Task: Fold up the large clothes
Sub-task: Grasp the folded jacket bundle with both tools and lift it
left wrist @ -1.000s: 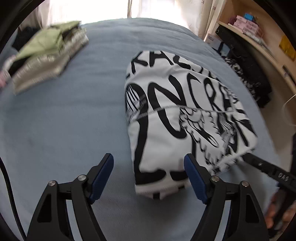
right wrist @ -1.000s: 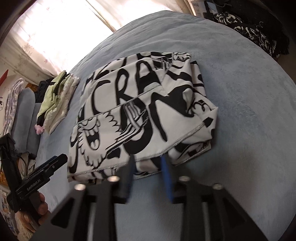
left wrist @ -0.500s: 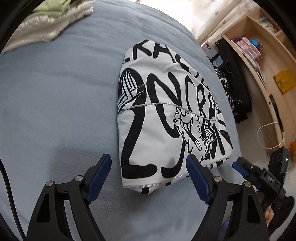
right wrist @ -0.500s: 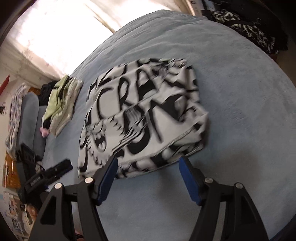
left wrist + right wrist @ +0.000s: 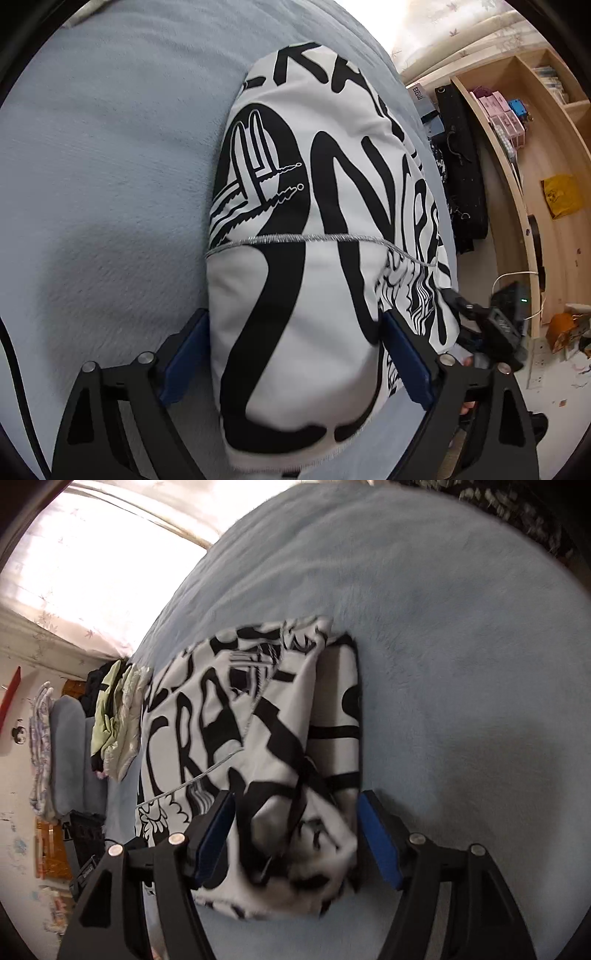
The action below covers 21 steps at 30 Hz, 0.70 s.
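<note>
While your two grippers sit wide open, the folded black-and-white garment [image 5: 295,229] lies on the soft blue bed [image 5: 103,155], right between them. Your left gripper [image 5: 295,354] has one blue pad on each side of the near end of the bundle. The pads are just beside the cloth, and you cannot tell from here if they touch it. Your right gripper [image 5: 295,834] does the same at another edge, with its pads on both sides of the thick folded corner. That picture is a bit blurry there.

Look at what is around you. In the right wrist view, a pile of folded clothes [image 5: 118,716] sits near the far side of the garment [image 5: 236,716], close to its edge. Beyond the pile are grey cushions [image 5: 66,746]. In the left wrist view, the bed's edge runs close along the right side of the garment. Past that edge is a dark bag [image 5: 461,166] and a wooden shelf [image 5: 517,155] with small boxes. Your right gripper [image 5: 491,328] shows there too, at the bundle's right corner.

On the left of the garment in the left wrist view, the bed is wide and bare. In the right wrist view, the bed [image 5: 461,627] is wide and bare on the right.
</note>
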Available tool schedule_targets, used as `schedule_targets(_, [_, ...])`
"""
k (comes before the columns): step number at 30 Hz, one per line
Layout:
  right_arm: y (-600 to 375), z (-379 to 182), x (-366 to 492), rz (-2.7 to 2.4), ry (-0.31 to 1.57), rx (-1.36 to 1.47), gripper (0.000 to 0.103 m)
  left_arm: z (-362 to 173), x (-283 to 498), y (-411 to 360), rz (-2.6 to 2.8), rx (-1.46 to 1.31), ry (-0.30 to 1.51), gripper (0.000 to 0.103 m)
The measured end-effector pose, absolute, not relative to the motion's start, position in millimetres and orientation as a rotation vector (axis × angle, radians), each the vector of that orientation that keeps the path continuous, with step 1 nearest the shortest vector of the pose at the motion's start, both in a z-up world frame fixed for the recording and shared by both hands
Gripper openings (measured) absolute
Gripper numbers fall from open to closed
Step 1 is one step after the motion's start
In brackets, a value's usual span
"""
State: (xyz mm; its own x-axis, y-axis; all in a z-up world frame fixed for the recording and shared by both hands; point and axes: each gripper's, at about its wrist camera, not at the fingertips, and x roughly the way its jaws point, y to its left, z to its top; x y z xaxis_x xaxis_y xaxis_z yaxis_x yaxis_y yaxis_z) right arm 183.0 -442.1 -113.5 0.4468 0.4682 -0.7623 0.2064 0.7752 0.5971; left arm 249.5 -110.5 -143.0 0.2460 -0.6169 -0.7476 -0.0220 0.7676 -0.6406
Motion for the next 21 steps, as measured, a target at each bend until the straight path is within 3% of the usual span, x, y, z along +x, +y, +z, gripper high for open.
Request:
schedule_targets(14, [-425.0,-149.6,224.5,0.413,1.084,0.772,0.075,-159.1,282.4,-140.7,-0.447,-0.547,1.286,0.102])
schedule_targets(19, [-420.3,-150.7,238.7,0.432,1.078,0.741,0.074,-160.4,286.9,-149.7,-0.434,-0.525,1.297,0.102])
schedule_targets(21, [-416.9,-149.9,241.9,0.419,1.071,0.725,0.069,-158.9,286.8,-152.2,-0.425,-0.521,1.297,0.102])
